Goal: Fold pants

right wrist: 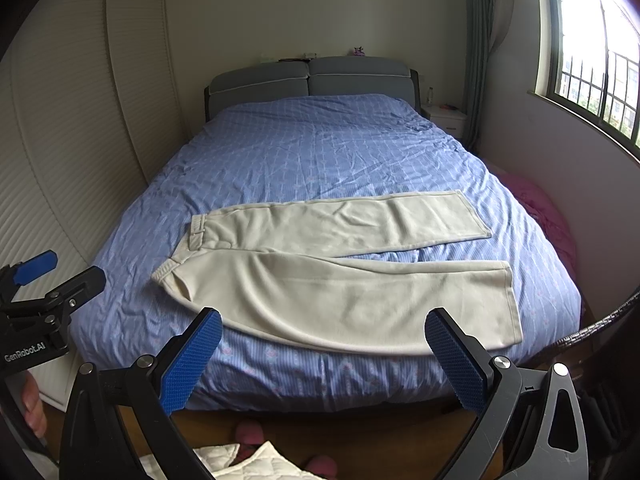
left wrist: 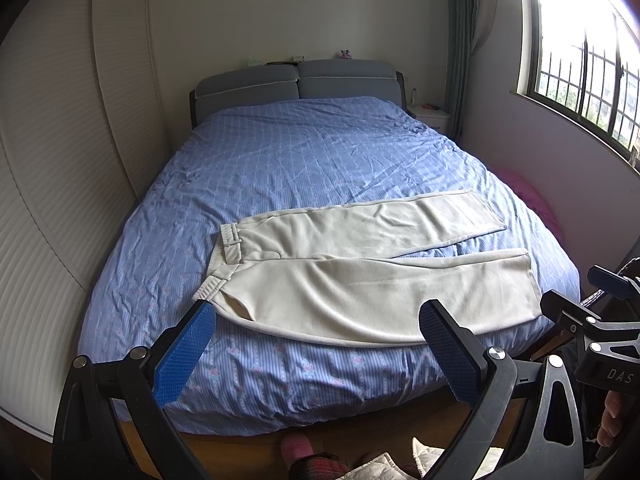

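Note:
Cream pants (left wrist: 360,276) lie spread flat across the near part of the blue bed (left wrist: 280,160), waistband to the left, both legs running right, split apart at the hems. They also show in the right wrist view (right wrist: 340,276). My left gripper (left wrist: 318,344) is open and empty, held off the foot of the bed in front of the near leg. My right gripper (right wrist: 324,348) is open and empty, held likewise. Each gripper shows at the edge of the other's view, the right one (left wrist: 592,312) and the left one (right wrist: 48,292).
A grey headboard (left wrist: 296,80) stands at the far end. A louvred wardrobe (left wrist: 60,160) lines the left side. A white nightstand (left wrist: 432,116), a pink heap (left wrist: 532,200) and a barred window (left wrist: 580,60) are on the right. The wood floor (right wrist: 360,440) and pink slippers are below me.

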`<state>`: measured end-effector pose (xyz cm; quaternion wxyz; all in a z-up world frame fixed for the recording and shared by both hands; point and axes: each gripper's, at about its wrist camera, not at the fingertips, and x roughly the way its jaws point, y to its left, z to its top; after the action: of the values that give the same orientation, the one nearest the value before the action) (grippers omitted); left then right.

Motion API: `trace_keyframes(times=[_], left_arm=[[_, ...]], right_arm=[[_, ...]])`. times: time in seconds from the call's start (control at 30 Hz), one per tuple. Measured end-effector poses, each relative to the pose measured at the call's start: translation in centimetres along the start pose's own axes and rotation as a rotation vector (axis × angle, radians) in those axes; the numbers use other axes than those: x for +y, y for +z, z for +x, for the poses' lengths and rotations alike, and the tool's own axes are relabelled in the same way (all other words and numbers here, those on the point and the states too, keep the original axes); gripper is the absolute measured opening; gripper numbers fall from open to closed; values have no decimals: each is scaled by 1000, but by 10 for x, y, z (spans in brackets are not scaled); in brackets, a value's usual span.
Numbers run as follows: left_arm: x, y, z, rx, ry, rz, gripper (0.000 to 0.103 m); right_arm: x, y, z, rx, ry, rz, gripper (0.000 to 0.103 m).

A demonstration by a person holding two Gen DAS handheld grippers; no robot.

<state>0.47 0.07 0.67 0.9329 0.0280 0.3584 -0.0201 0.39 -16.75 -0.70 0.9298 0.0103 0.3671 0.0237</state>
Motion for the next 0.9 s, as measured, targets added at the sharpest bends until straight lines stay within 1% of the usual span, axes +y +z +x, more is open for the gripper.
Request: trace_keyframes(times=[0.67, 0.9], left_arm=[[0, 0, 0, 0, -3, 0, 103], [0, 4, 4, 8, -1, -5, 103]], right_arm=[[0, 0, 1, 0, 2, 1, 102], [6, 1, 10, 14, 7, -1, 102]])
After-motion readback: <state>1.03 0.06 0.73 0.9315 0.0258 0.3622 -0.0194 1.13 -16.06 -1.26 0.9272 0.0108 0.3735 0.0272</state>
